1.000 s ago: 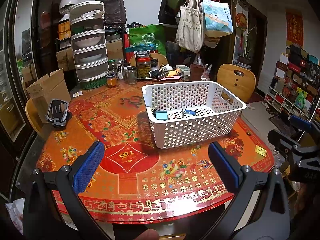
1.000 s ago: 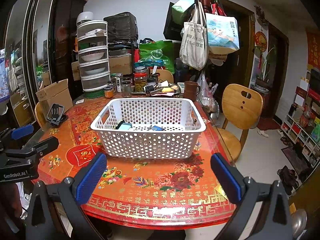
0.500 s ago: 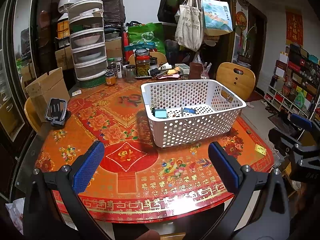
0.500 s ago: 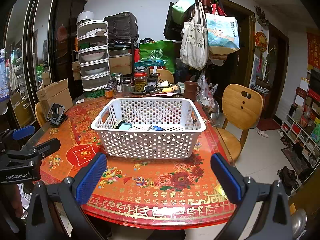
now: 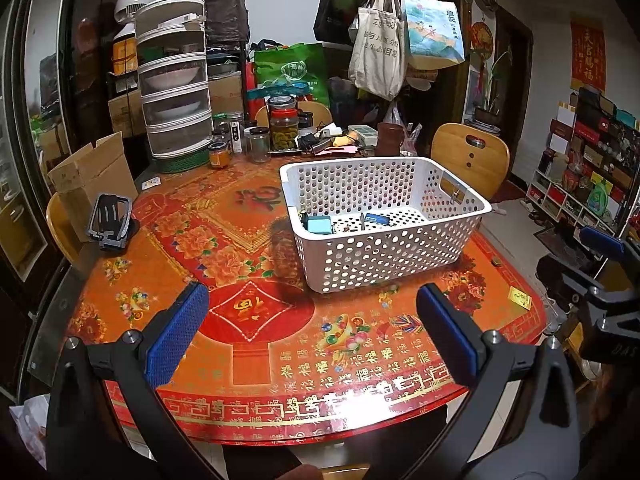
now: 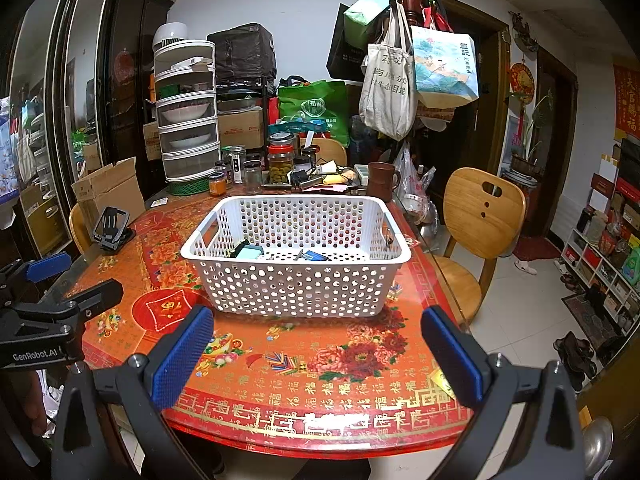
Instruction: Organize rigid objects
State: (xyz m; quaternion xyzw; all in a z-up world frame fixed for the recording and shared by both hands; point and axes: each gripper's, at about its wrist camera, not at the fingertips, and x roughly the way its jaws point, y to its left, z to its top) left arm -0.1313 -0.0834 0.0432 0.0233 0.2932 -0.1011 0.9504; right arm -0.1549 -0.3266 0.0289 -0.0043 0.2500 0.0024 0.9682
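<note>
A white perforated basket (image 5: 392, 256) stands on the red patterned round table (image 5: 256, 320); it also shows in the right wrist view (image 6: 296, 288). Several small items lie inside it, among them a teal box (image 5: 319, 225) and a blue flat item (image 5: 378, 219). My left gripper (image 5: 312, 332) is open and empty, held above the table's near edge, short of the basket. My right gripper (image 6: 320, 356) is open and empty, also above the near edge in front of the basket. A black phone stand (image 5: 110, 222) sits at the table's left.
Jars (image 5: 283, 128), a brown mug (image 6: 379, 182) and clutter fill the table's far side, with a stacked drawer unit (image 5: 174, 92) at the back left. A cardboard box (image 5: 92, 176) and wooden chairs (image 6: 478, 216) flank the table. A small yellow card (image 5: 519, 297) lies near the right rim.
Both grippers stay open and almost still. The left wrist view has drifted very slightly; nothing on the table has moved.
</note>
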